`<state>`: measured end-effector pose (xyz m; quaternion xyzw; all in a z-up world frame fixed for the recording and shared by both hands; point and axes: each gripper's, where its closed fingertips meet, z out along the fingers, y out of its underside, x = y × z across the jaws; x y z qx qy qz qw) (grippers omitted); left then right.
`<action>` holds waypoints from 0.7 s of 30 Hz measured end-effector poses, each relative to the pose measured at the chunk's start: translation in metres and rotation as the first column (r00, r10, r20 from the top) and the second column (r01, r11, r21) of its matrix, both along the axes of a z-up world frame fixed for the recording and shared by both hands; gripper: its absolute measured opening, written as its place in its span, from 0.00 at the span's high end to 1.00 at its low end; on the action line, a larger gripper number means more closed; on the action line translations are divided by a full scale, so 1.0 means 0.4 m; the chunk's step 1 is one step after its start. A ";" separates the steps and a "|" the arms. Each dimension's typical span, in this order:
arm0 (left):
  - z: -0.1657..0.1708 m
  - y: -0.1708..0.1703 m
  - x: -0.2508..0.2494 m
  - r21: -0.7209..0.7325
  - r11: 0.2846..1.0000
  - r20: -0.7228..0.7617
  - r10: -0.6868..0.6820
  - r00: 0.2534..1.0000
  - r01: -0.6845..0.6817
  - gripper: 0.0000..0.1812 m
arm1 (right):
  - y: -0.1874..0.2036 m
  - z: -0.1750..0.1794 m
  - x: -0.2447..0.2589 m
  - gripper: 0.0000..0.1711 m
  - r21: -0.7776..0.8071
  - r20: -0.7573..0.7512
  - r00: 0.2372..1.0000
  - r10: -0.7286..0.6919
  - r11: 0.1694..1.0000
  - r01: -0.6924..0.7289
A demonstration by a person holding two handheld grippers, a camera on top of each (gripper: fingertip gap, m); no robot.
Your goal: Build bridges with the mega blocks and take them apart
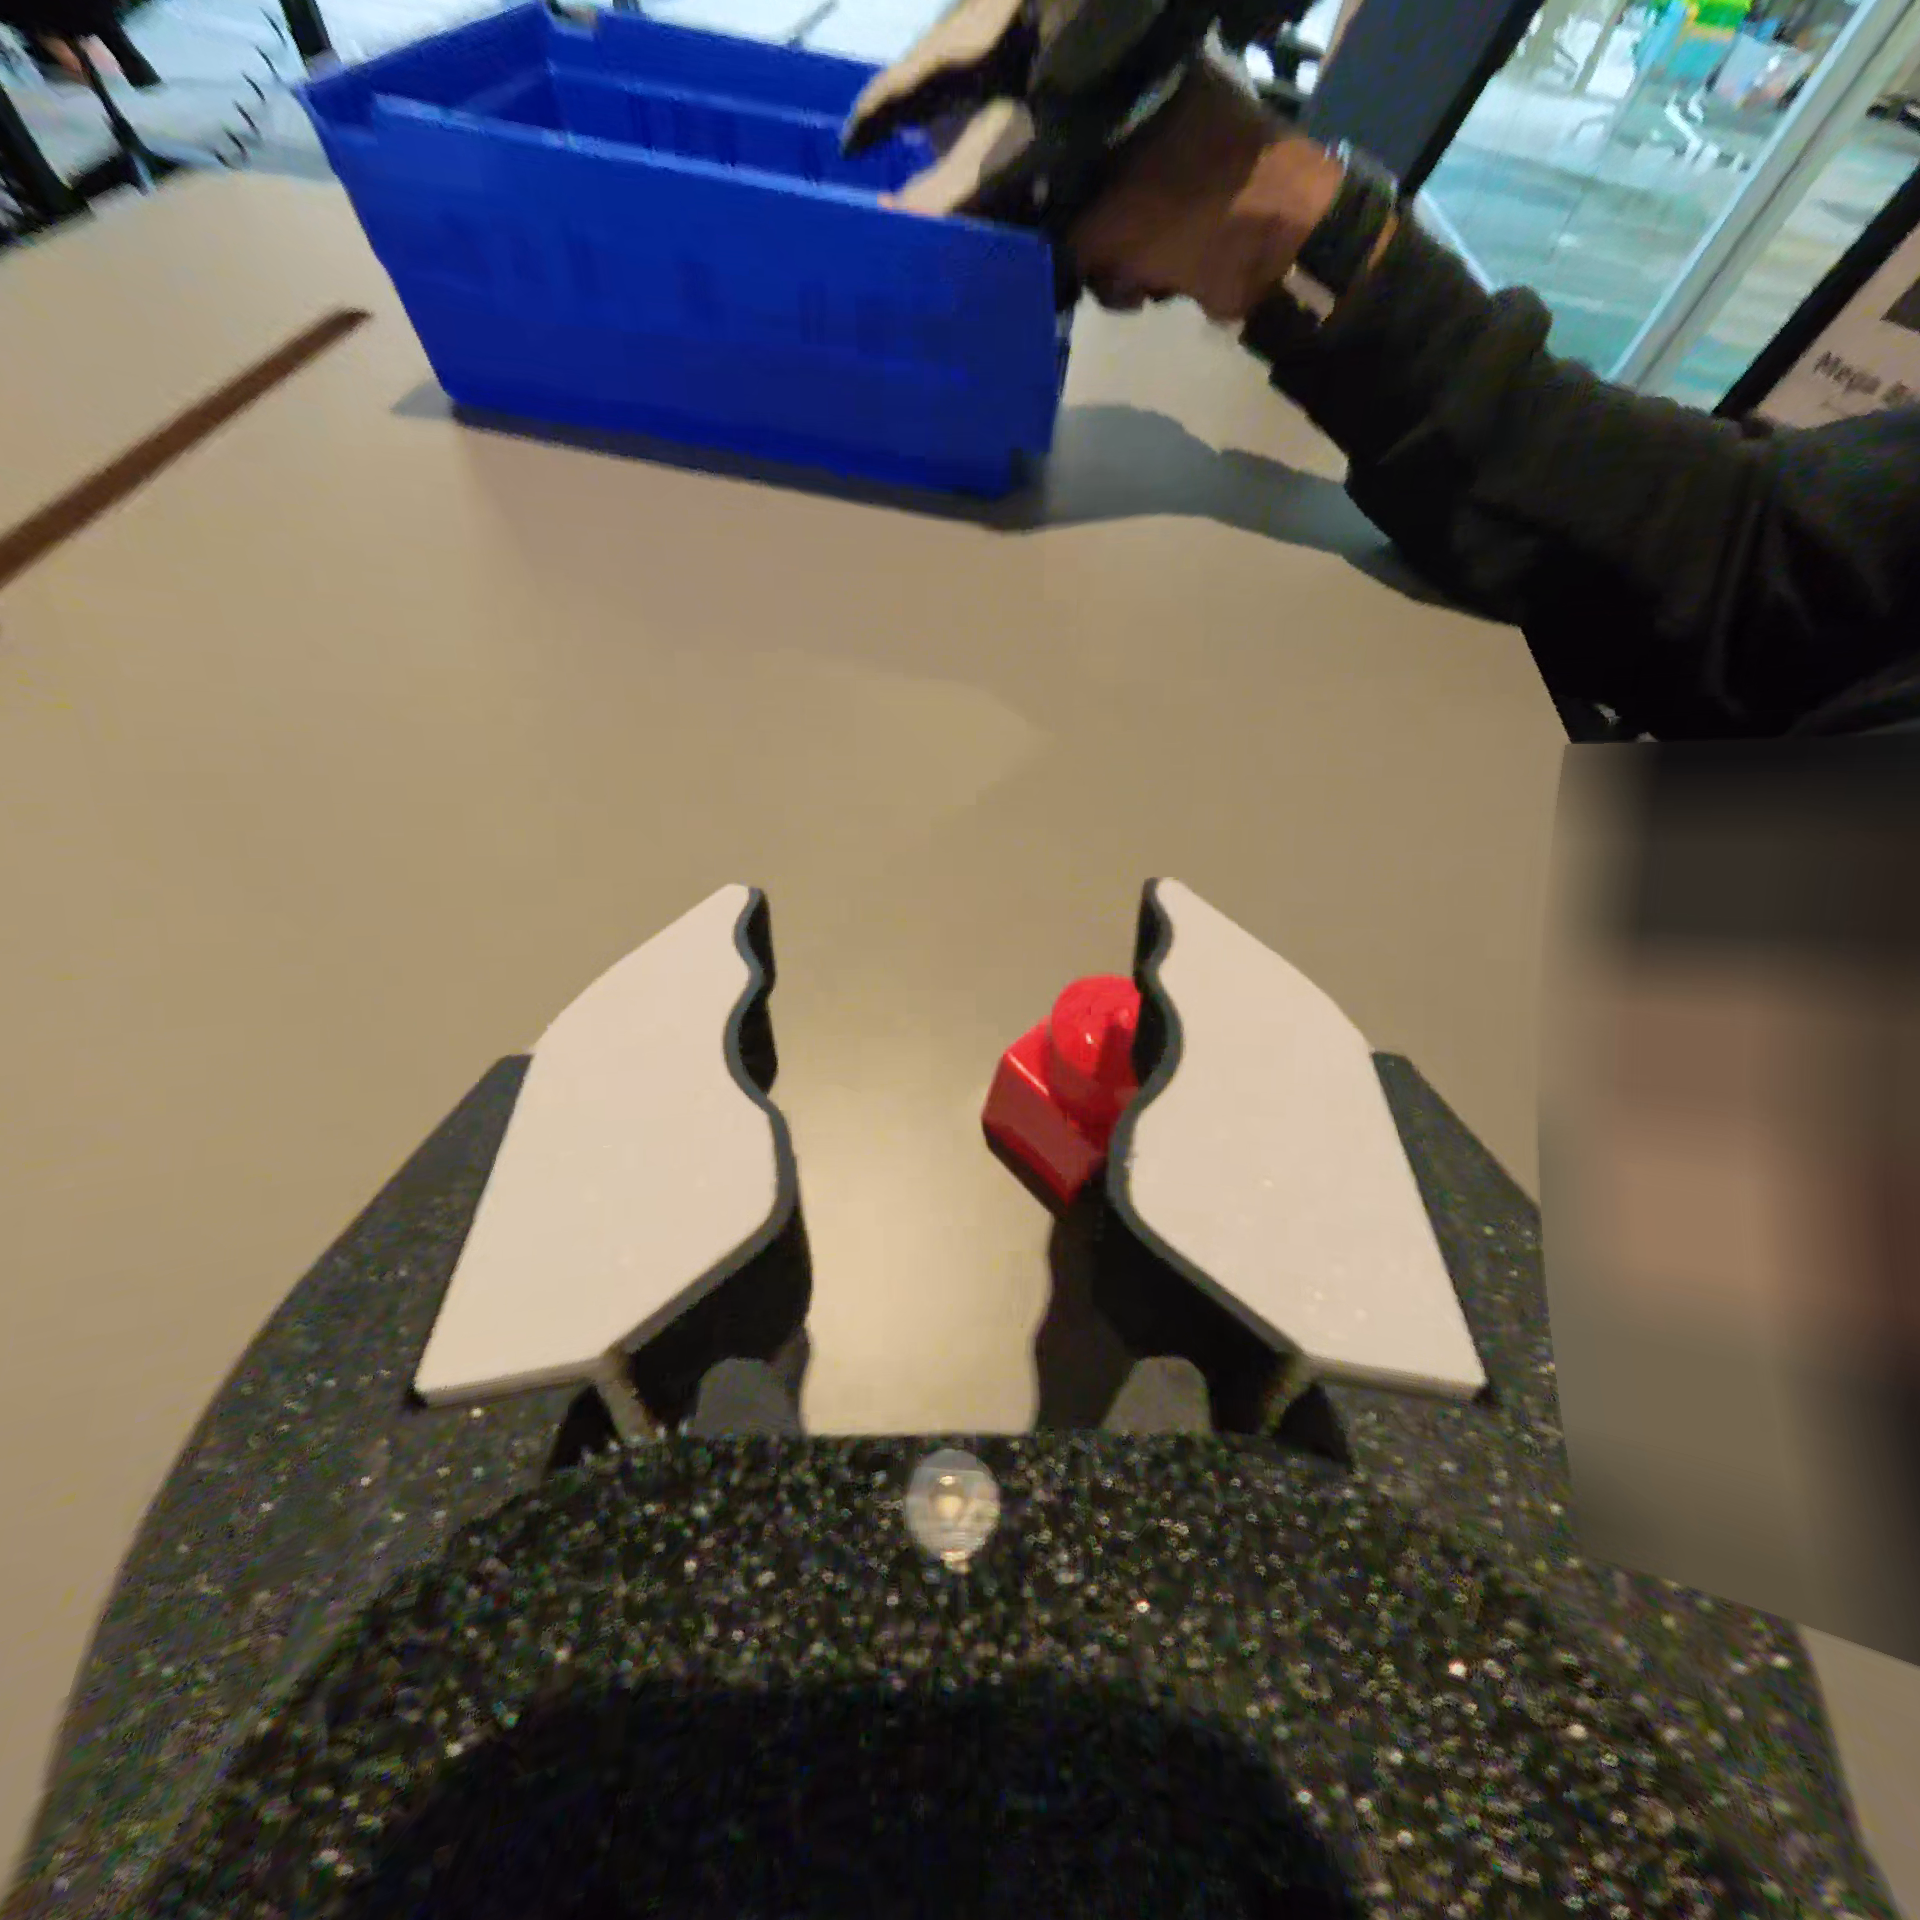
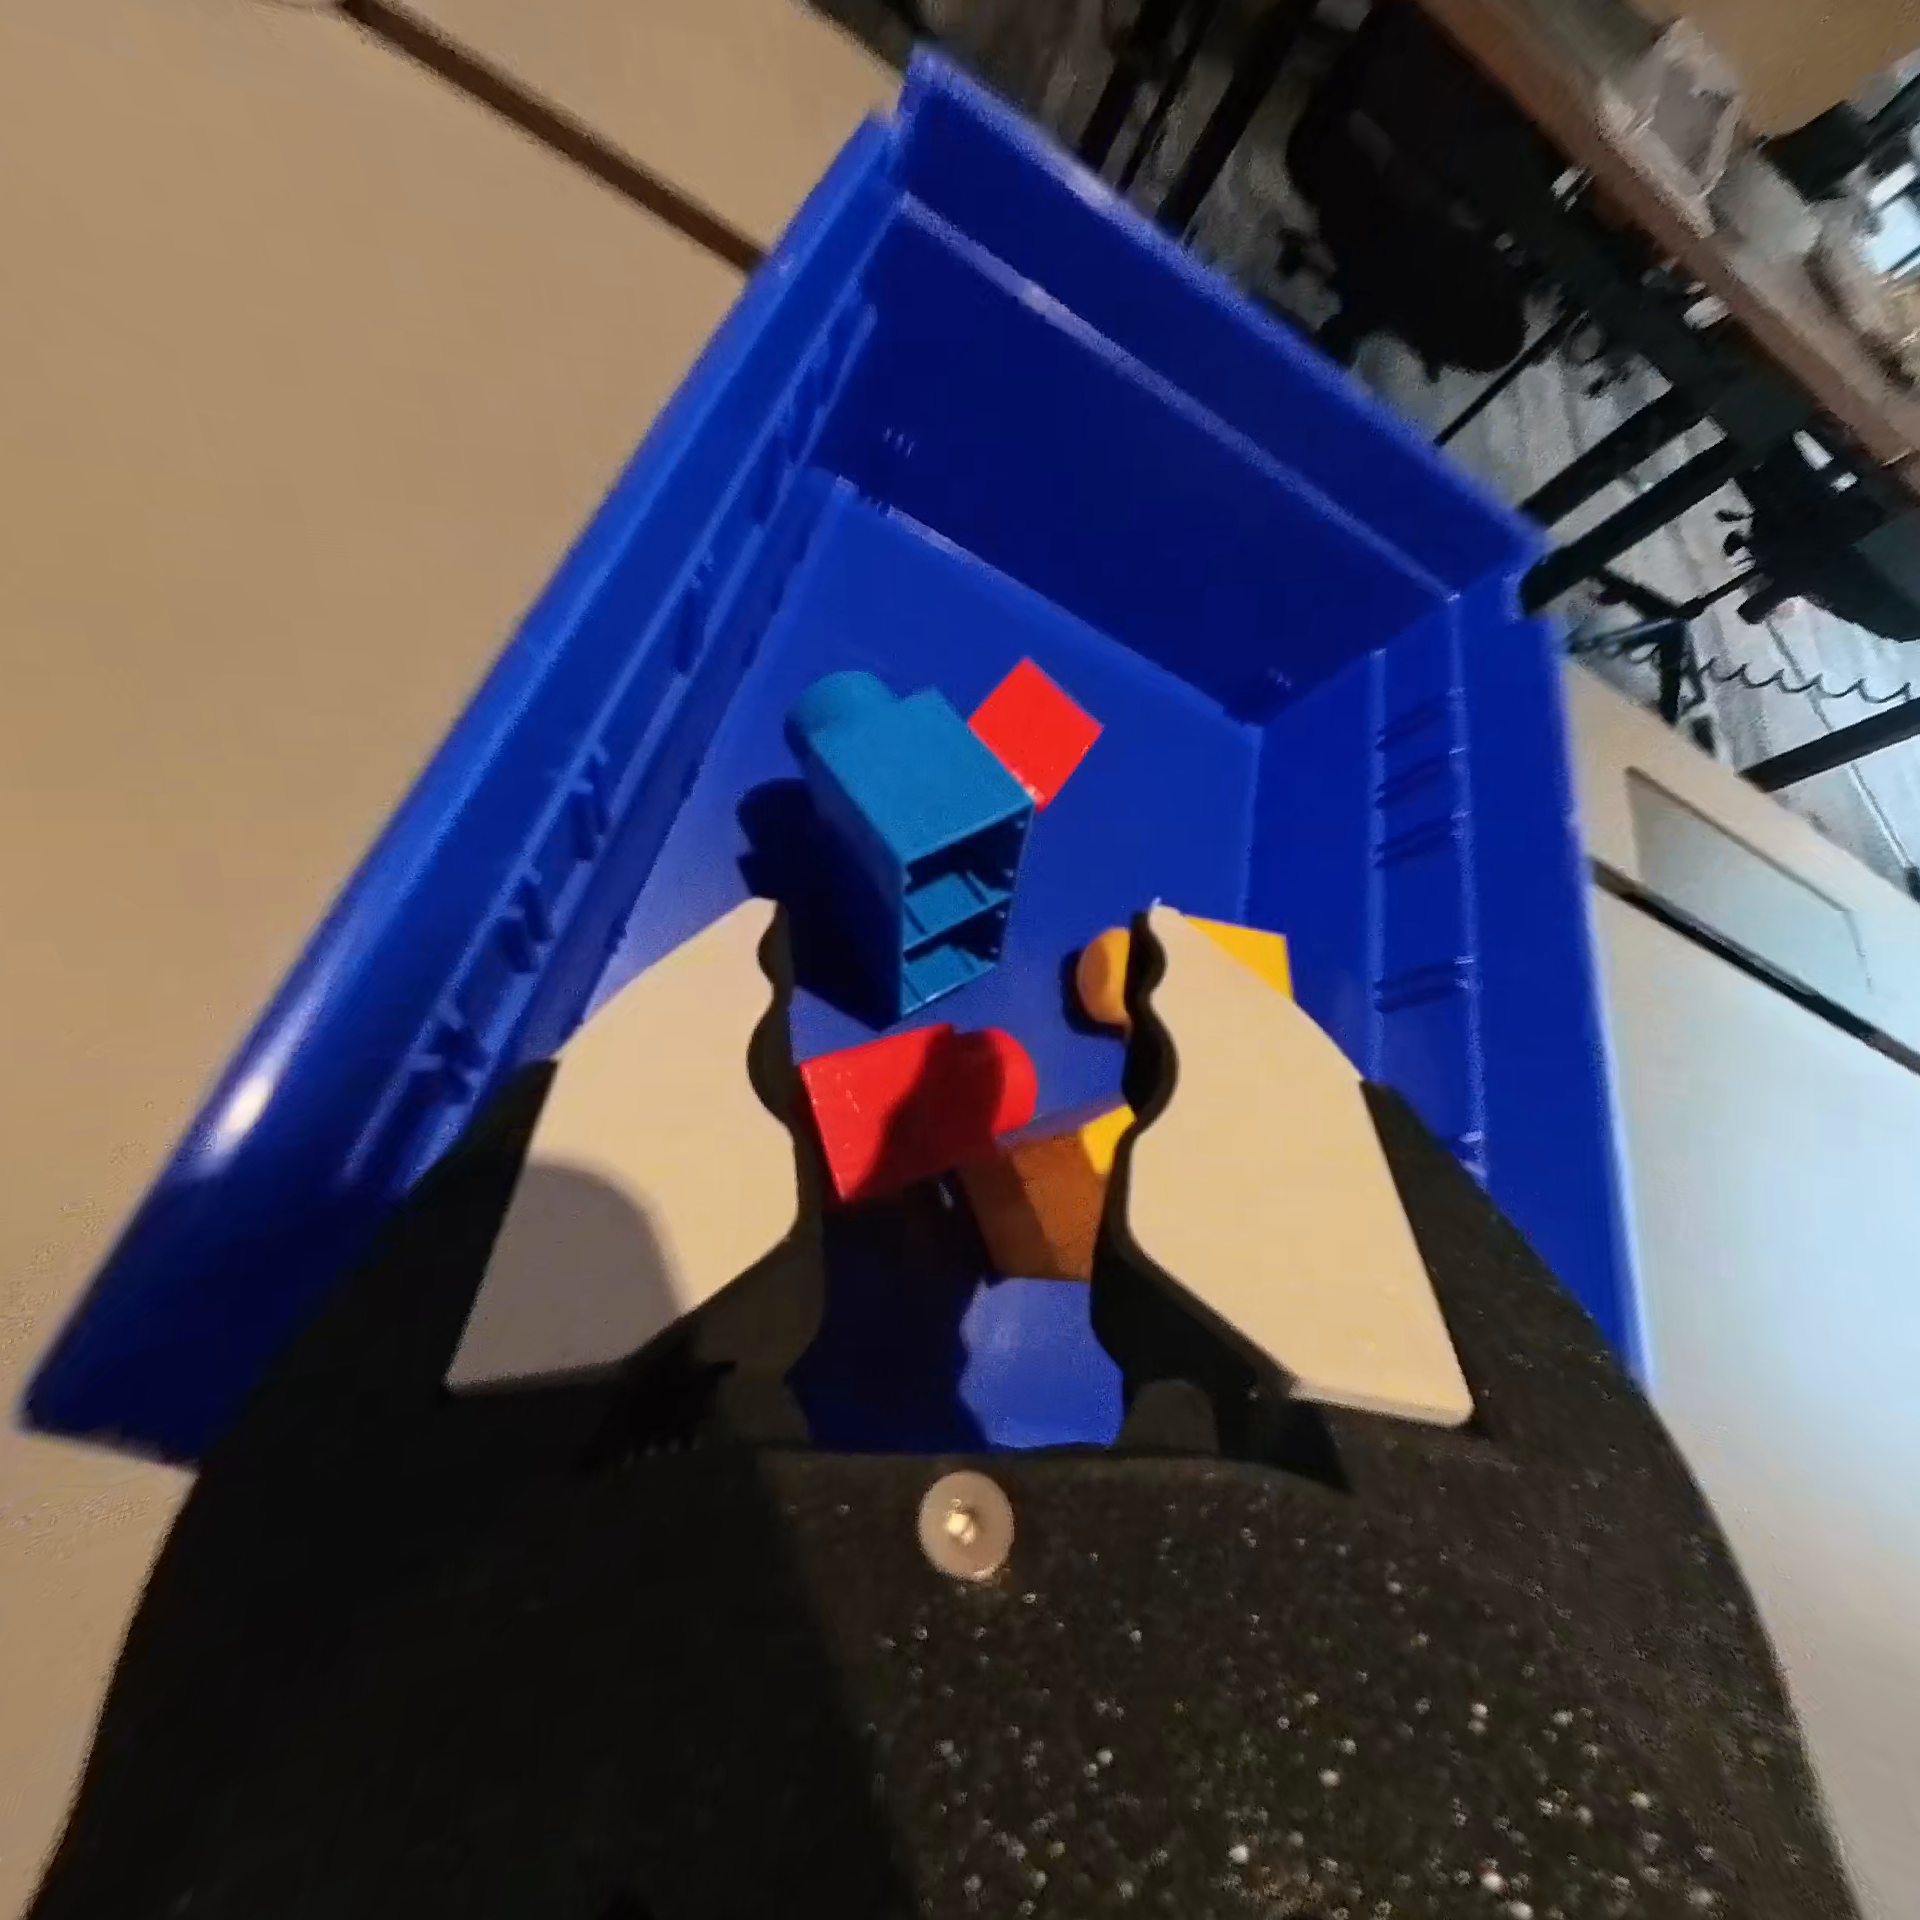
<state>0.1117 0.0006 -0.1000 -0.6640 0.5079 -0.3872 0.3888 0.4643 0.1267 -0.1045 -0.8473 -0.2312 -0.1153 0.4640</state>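
My left gripper (image 1: 954,914) is open low over the tan table (image 1: 520,727). A small red block (image 1: 1060,1091) stands upright on the table beside the inner edge of its right finger. My right gripper (image 2: 961,935) is open and points down into the blue bin (image 2: 1039,416). In the bin lie a blue block (image 2: 914,821) on its side, a red block (image 2: 914,1112) between my fingers, a second red block (image 2: 1039,727), and yellow-orange blocks (image 2: 1049,1205) partly hidden by my right finger. In the left wrist view the right gripper (image 1: 935,125) hangs over the bin (image 1: 675,260), held by a hand.
A dark strip (image 1: 177,436) runs across the table at the left. A person's dark sleeve (image 1: 1610,499) reaches over the table from the right. Dark frames and furniture (image 2: 1558,312) stand beyond the bin. The tips of one gripper are about 40 cm away from the tips of the other.
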 end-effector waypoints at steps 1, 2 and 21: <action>-0.009 -0.005 -0.005 -0.014 1.000 -0.020 -0.015 1.000 0.015 0.62 | -0.003 0.027 -0.004 0.62 0.045 -0.017 1.000 0.003 0.999 -0.002; -0.018 -0.012 -0.011 -0.024 0.999 -0.041 -0.032 0.999 0.031 0.61 | -0.007 0.060 -0.010 0.62 0.104 -0.031 0.999 0.009 0.995 -0.006; -0.129 -0.081 0.047 -0.022 0.986 -0.260 -0.165 0.951 0.165 0.76 | -0.335 -0.020 -0.757 0.69 0.150 -0.001 0.497 0.868 0.492 -0.858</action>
